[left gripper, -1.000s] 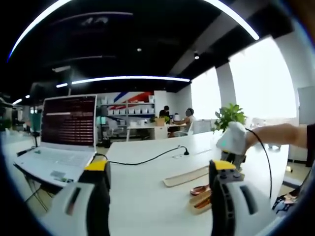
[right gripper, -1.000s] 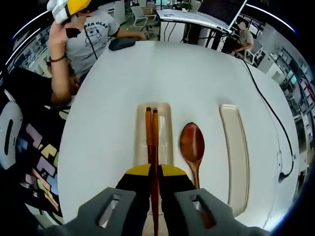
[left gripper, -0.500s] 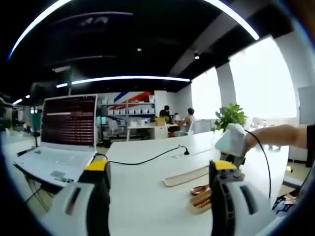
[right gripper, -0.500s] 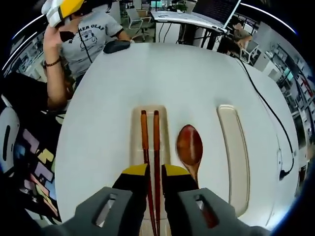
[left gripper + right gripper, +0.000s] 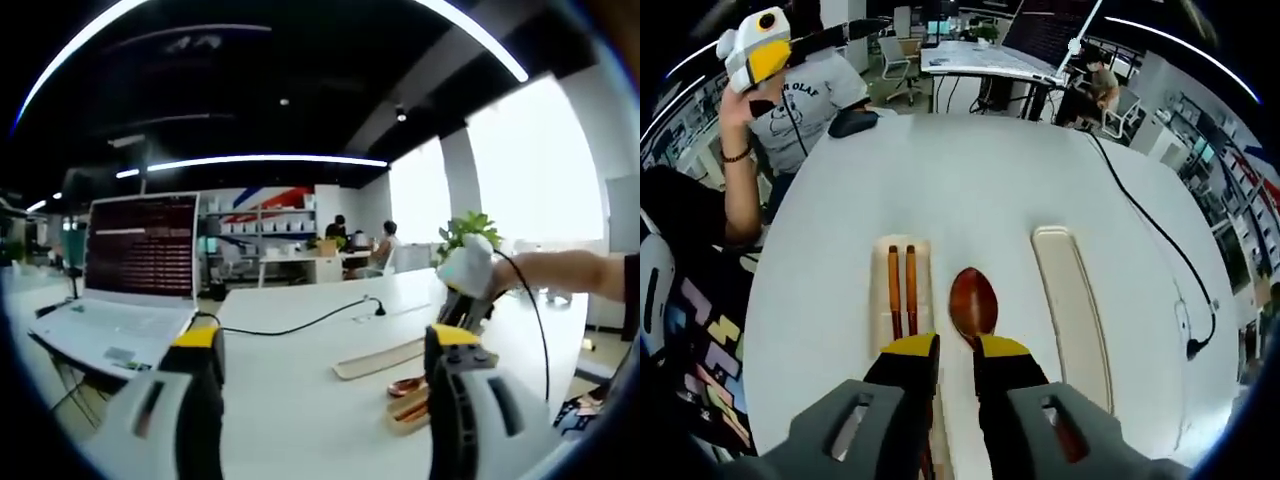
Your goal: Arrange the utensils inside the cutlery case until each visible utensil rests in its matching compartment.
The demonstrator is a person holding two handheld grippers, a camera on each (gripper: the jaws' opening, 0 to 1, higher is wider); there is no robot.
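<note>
The round white table (image 5: 980,190) stood in an open office. The right gripper (image 5: 945,352) hovered, jaws slightly parted, holding nothing, above the cream cutlery case (image 5: 898,290) near the table's edge, which contained two brown chopsticks (image 5: 902,290). The brown wooden spoon (image 5: 973,300) lay beside it; the cream lid (image 5: 1072,300) lay farther off. The left gripper (image 5: 325,350) hung jaws wide apart, empty.

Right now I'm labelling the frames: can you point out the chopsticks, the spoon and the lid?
chopsticks (image 5: 901,290): right gripper view, on the middle of the pair.
spoon (image 5: 973,303): right gripper view, on its bowl.
lid (image 5: 1068,300): right gripper view, on its flat middle.
</note>
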